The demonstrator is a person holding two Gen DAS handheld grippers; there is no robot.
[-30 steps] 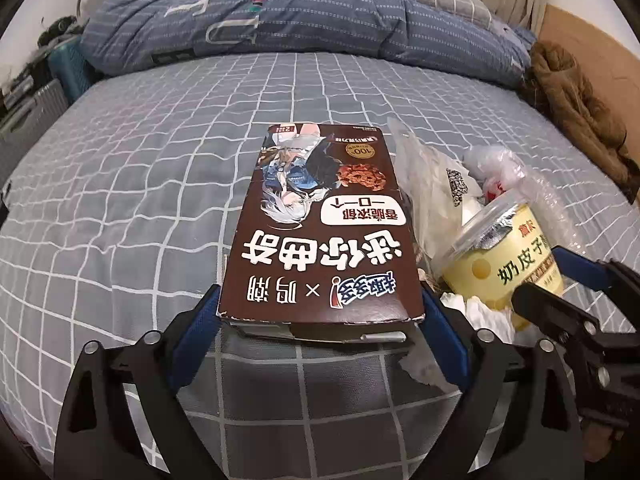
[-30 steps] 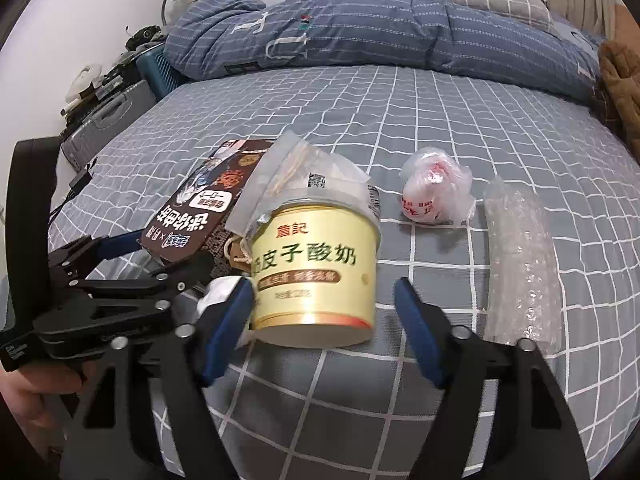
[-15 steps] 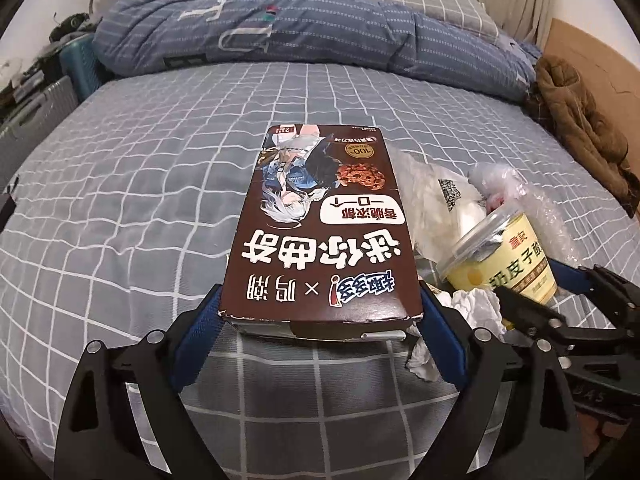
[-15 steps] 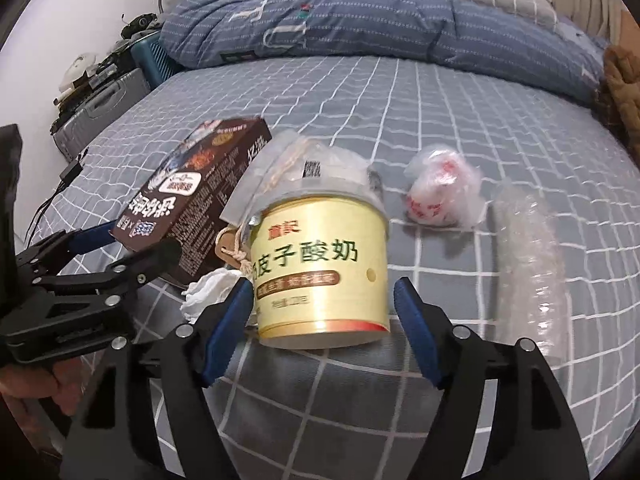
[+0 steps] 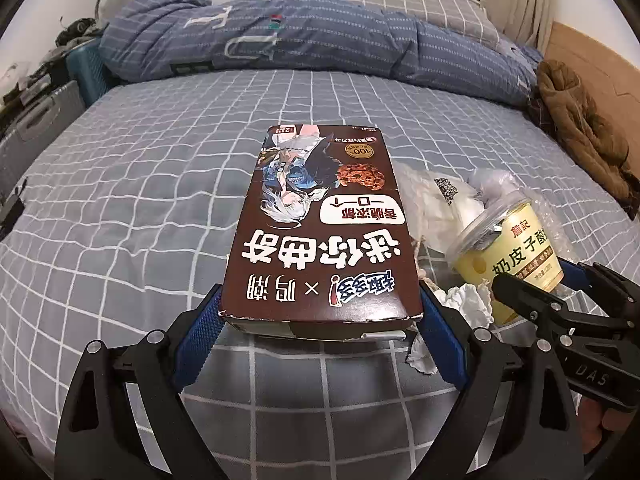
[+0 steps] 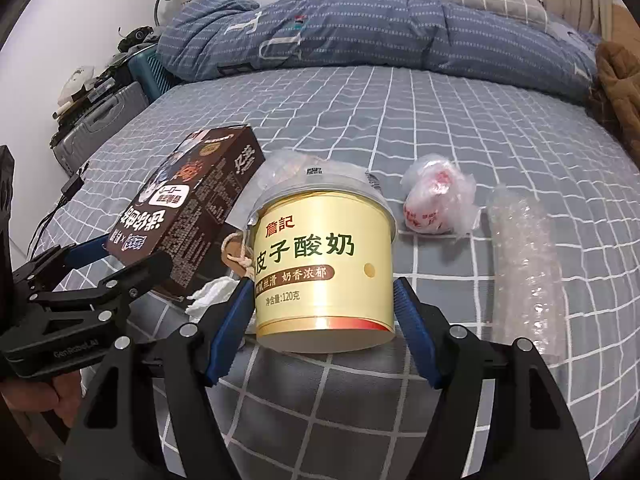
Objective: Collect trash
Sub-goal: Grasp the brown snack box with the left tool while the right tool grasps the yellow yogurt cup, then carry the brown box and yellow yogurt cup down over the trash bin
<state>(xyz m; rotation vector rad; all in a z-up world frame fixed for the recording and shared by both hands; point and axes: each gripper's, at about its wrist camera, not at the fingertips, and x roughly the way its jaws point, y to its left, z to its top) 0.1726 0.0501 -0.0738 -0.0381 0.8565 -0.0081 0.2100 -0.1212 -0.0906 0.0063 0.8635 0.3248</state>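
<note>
On the bed (image 5: 160,184), under a grey sheet with a white grid, a small heap of trash lies near the camera-side edge, with wide bare sheet stretching away to the rolled blue duvet (image 5: 320,40) at the far side. A brown coat (image 5: 580,136) is bunched at the right edge and suitcases (image 6: 104,116) stand off the left edge.

The brown cookie box (image 5: 320,236) is the largest piece. Its long axis runs straight away from the left tongs (image 5: 320,320), printed face up, text upside down to the camera, near corners scuffed white. The left tongs are clamped across its near short end, a blue pad tight on each side wall; in the right wrist view the box tilts up off the sheet.

Right of it a roll of bubble wrap (image 6: 524,264) lies lengthwise, apart from the rest.

The yellow yoghurt tub (image 6: 324,260) stands upright but leaning, label toward the right tongs (image 6: 324,308). Their jaws are closing, both pads pressing the tub's lower wall.

A knotted plastic bag (image 6: 436,200) with red print sits between tub and roll. A crumpled white tissue (image 6: 212,296) lies between box and tub.
</note>
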